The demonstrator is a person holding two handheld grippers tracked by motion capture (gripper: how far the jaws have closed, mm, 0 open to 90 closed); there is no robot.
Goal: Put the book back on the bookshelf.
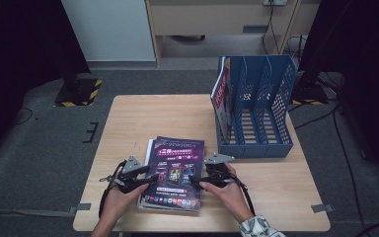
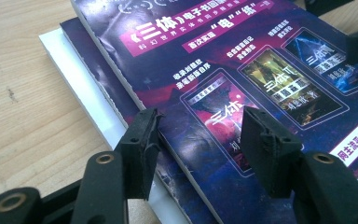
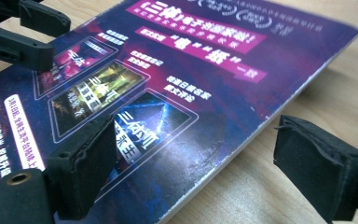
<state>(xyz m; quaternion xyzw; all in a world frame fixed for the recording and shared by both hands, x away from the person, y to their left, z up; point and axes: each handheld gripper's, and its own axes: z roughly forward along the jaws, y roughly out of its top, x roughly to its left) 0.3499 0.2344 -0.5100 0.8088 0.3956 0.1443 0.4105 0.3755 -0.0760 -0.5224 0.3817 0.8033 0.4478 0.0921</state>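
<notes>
— High view first: how do the hands sit?

— Both forearms come in from the near edge, angled inward. The left tool (image 1: 145,180) meets the left edge of the top magazine (image 1: 175,170), the right tool (image 1: 196,179) its right edge, each hand low over the bench (image 1: 128,118).

— Jaws?

— Released on both. In the left gripper view the jaws straddle the magazine's edge, one over the cover, one beside the stack below. In the right gripper view one jaw lies on the cover, the other hangs over bare wood.

— And the magazine?

— Flat atop a small stack near the front of the bench, well apart from the blue file rack (image 1: 256,106).
</notes>
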